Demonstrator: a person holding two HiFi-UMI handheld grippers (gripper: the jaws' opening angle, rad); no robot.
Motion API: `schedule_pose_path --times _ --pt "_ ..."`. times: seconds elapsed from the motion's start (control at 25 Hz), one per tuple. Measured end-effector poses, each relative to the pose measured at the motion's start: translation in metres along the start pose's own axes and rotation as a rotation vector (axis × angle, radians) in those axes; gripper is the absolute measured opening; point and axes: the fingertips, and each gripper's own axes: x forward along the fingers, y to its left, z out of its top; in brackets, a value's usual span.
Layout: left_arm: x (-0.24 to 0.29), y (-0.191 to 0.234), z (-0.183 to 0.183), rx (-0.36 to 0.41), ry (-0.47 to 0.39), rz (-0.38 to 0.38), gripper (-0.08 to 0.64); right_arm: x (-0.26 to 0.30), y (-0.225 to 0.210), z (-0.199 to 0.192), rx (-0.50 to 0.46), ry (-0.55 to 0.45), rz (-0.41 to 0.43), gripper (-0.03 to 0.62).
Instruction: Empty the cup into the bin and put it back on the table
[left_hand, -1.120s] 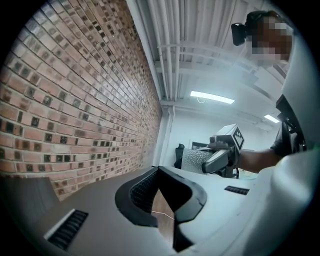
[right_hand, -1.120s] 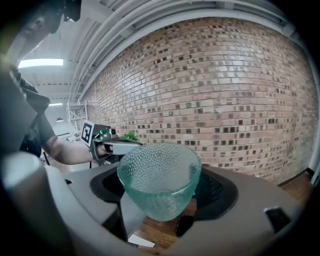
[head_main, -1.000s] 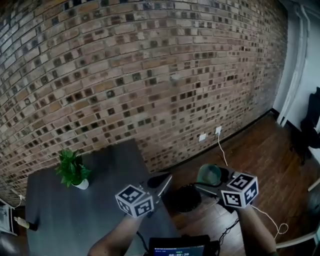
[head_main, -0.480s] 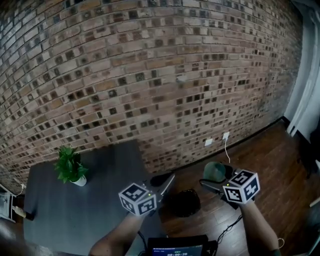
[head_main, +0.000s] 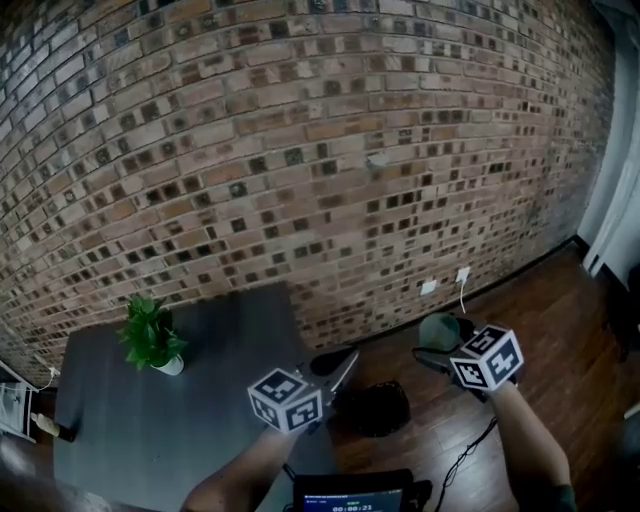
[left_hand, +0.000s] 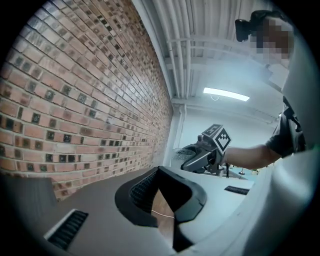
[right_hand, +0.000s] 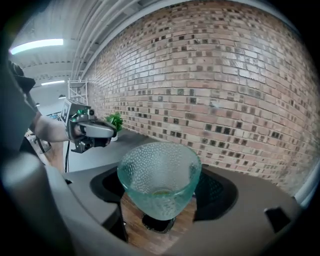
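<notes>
1. The right gripper (right_hand: 159, 200) is clamped on a pale green dimpled glass cup (right_hand: 159, 175), gripped low on its tapered body.
2. Head view: the cup (head_main: 438, 330) is off the dark grey table (head_main: 120, 440), over wood floor (head_main: 540, 330) and just right of the round black bin (head_main: 375, 408).
3. The left gripper (head_main: 338, 368) has its jaws parted w/ nothing btwn them. It hangs by the table's right edge, near the bin.
4. A small green plant in a white pot (head_main: 152, 338) stands on the table, well apart from the cup.
</notes>
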Motion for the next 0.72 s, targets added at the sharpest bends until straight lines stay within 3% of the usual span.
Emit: schedule_pose_path --times 0.36,0.72 --pt "-0.009 0.007 0.003 -0.015 -0.006 -0.003 -0.009 0.003 -0.009 0.001 -0.114 0.11 -0.061 0.397" --pt "-0.014 0.008 0.002 -0.001 0.006 0.011 -0.009 0.008 -0.018 -0.008 -0.166 0.196 -0.092 0.397"
